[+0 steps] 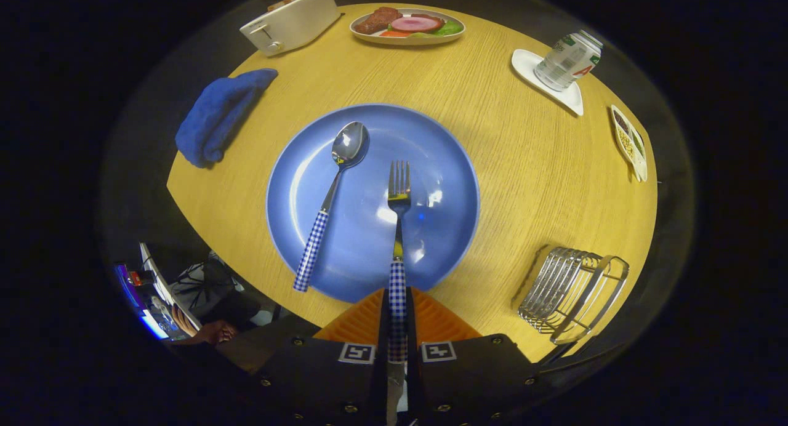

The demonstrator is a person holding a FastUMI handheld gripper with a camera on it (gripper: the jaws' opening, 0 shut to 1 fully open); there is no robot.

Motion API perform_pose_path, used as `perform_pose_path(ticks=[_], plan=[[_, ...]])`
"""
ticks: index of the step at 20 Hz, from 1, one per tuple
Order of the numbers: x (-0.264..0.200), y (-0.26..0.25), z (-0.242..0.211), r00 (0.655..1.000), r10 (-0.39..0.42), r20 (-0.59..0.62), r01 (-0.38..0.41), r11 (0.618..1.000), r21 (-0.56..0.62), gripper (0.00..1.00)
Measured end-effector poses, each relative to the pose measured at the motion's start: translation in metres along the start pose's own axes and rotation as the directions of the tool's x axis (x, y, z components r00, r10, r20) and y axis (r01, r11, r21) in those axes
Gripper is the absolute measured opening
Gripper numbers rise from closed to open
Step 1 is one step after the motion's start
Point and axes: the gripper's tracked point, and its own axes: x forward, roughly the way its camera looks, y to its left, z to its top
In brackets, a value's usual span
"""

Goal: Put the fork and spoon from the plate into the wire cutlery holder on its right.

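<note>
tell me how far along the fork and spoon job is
Done: nothing yet; the wire cutlery holder holds no cutlery that I can see. In hand: the gripper is shut on the fork by its checked handle, tines over the blue plate. Left: carry the fork to the holder, then fetch the spoon, which lies on the plate beside it.

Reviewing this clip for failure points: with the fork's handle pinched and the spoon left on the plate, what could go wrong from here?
1. The gripper is shut on the fork at the handle's far end, so the long tines may swing or slip when lifted.
2. The wire cutlery holder sits by the table's edge; a clumsy drop could nudge it off.
3. The spoon lies close; a sweeping fork might knock it.
</note>
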Motion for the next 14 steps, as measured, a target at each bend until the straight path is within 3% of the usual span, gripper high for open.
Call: perform_pose_path(ticks=[9, 14], plan=[[-0.049, -0.029, -0.018, 0.978, 0.148, -0.149, -0.140, 0.988, 0.065, 0.13], [-0.074, -0.039, -0.015, 0.971, 0.164, -0.175, -0.157, 0.986, 0.051, 0.13]])
